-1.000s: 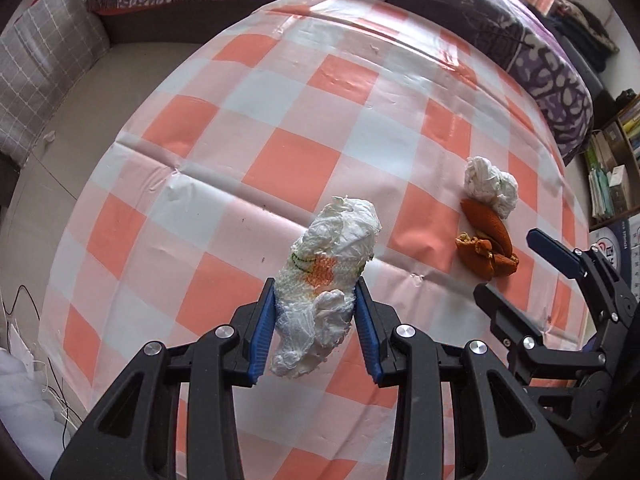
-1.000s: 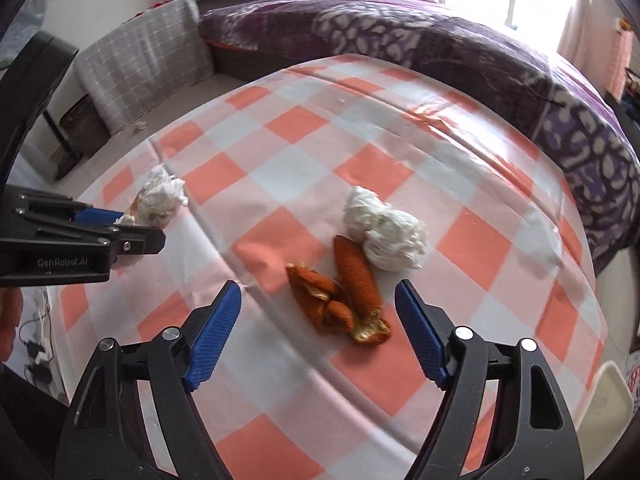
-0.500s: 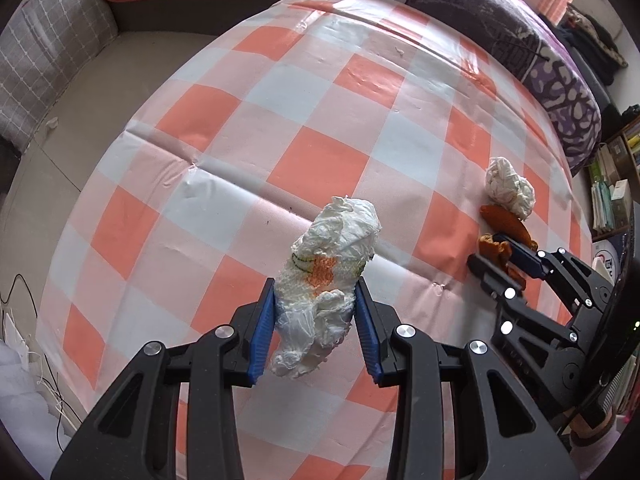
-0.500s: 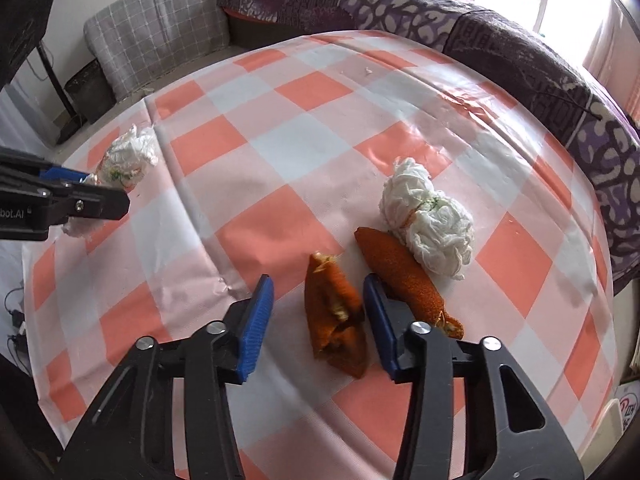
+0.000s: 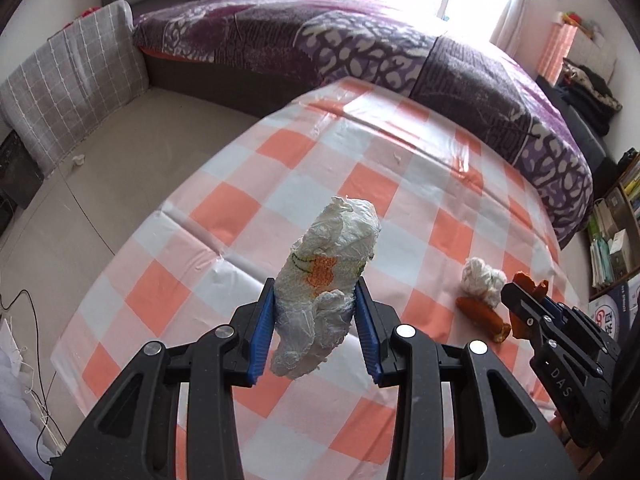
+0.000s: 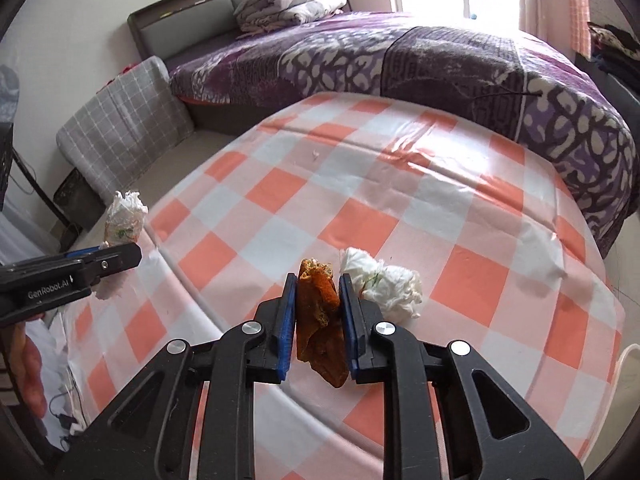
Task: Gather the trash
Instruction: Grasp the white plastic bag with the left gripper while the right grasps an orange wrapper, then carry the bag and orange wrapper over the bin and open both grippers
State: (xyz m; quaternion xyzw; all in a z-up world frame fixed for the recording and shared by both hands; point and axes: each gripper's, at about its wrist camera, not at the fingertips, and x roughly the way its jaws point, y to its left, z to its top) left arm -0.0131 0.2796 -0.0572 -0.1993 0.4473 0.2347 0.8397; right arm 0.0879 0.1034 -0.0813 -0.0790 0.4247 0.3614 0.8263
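Note:
My left gripper (image 5: pixel 316 308) is shut on a crumpled white paper wad (image 5: pixel 328 264) with an orange print, held above the checked tablecloth (image 5: pixel 248 208). The same wad (image 6: pixel 122 220) shows at the left of the right wrist view, in the left gripper (image 6: pixel 100 258). My right gripper (image 6: pixel 318 300) is shut on an orange peel (image 6: pixel 320 312), lifted off the cloth. A second white paper wad (image 6: pixel 384 280) lies just right of it. In the left wrist view that wad (image 5: pixel 482 280) lies beside another orange peel (image 5: pixel 482 314) on the cloth, with the right gripper (image 5: pixel 532 304) next to them.
The table (image 6: pixel 500 240) stands beside a bed with a purple patterned cover (image 6: pixel 400 56). A grey checked cushion (image 5: pixel 68 100) leans at the left. Shelves with books (image 5: pixel 612 240) stand at the far right. Cables (image 5: pixel 28 360) lie on the floor at lower left.
The right gripper closed on the orange peel and lifted it from the cloth. The left gripper rose and tilted up with its wad, so the bed came into view.

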